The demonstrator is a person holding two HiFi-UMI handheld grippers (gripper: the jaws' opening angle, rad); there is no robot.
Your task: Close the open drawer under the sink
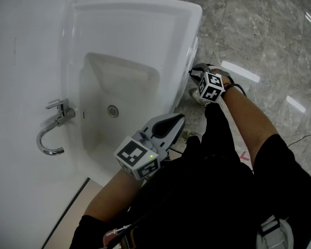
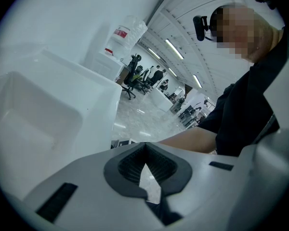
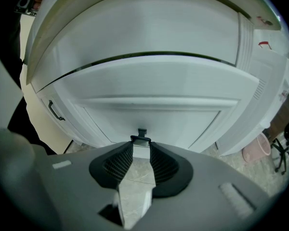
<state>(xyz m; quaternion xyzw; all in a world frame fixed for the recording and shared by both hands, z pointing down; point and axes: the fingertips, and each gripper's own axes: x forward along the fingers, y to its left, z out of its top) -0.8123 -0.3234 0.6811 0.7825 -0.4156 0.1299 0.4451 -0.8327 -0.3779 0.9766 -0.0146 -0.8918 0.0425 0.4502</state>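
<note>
Drawer (image 3: pixel 149 88) under the sink (image 1: pixel 184 30): white front, recessed panel, small black handle (image 3: pixel 141 137) at centre. Right tongs (image 3: pixel 141 144) released, tips either side of that handle, drawer front straight ahead; can't tell if they touch. Left tongs (image 2: pixel 145 144) clenched on nothing, up by the sink rim. Red label (image 2: pixel 119 33) on a water bottle (image 2: pixel 130 25), too blurred to read.

Head view steeply down, close above sink (image 1: pixel 140 14)
</note>
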